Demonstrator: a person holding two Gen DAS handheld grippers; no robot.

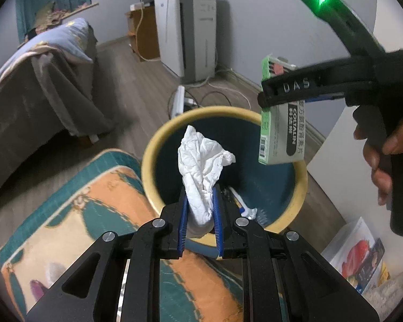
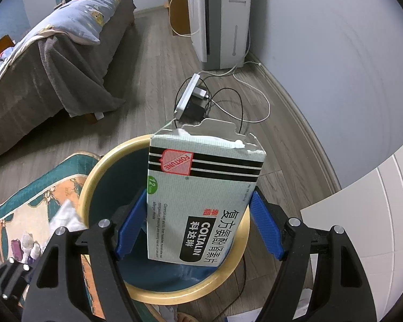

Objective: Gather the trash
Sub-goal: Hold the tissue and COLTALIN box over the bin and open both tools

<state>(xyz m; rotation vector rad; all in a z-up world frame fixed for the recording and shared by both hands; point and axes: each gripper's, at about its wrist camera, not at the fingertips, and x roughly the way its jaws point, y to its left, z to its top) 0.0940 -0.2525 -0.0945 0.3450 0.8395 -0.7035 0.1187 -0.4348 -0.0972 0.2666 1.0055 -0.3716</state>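
Note:
A round bin with a yellow rim and dark blue inside stands on the floor; it also shows in the right wrist view. My left gripper is shut on a crumpled white tissue and holds it over the bin. My right gripper is shut on a torn-open Coltalin medicine box above the bin; in the left wrist view the box hangs over the bin's right rim. Some white trash lies in the bin.
A patterned orange and teal mat lies left of the bin. A bed with a brown cover stands at the left. A power strip with cables lies on the wood floor beyond. A white appliance stands at the wall.

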